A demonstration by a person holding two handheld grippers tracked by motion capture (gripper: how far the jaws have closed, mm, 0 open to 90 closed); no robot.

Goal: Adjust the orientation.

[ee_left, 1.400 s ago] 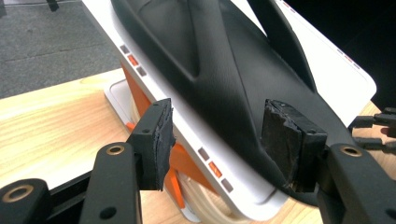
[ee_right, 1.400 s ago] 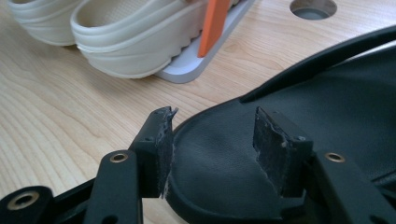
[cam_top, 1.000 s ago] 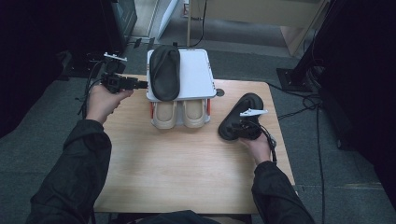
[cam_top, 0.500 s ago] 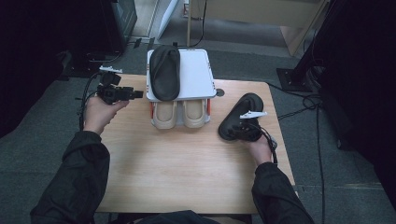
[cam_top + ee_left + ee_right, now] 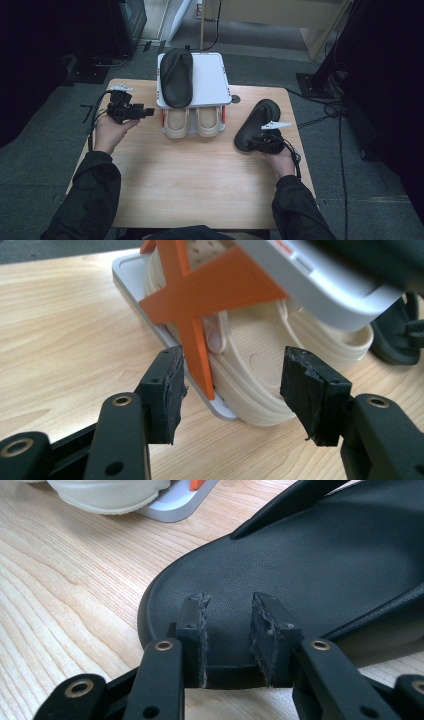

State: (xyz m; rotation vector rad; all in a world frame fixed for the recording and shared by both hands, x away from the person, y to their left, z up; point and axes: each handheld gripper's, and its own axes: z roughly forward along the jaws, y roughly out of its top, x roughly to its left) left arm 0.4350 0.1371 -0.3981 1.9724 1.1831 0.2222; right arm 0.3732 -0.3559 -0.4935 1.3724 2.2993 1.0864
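On the wooden bench (image 5: 190,185) stood a white two-tier shoe rack (image 5: 212,82), with one black slipper (image 5: 176,77) lying on its top shelf and a pair of cream clogs (image 5: 192,122) tucked below. From above, the second black slipper (image 5: 257,122) lay on the bench to the right of the rack, its heel end at the right tool (image 5: 267,142).

Along the right tool's own view, the heel rim of that slipper (image 5: 310,565) sat between the two black pads (image 5: 195,630), which had just been closing and were clamped on it, something the high view was too small to settle. That view also caught the toe of a cream clog (image 5: 105,495) at the top left.

Along the left tool (image 5: 230,385), the jaws stood wide apart with nothing between them, aimed at the rack's orange cross-brace (image 5: 195,300) and the near clog (image 5: 255,360); the high view put this tool (image 5: 145,112) off the rack's left side, clear of it.

Against a second earlier, the left tool had drawn away from the slipper on the top shelf and sat lower and farther left, while the right hand (image 5: 280,160) had hardly shifted.
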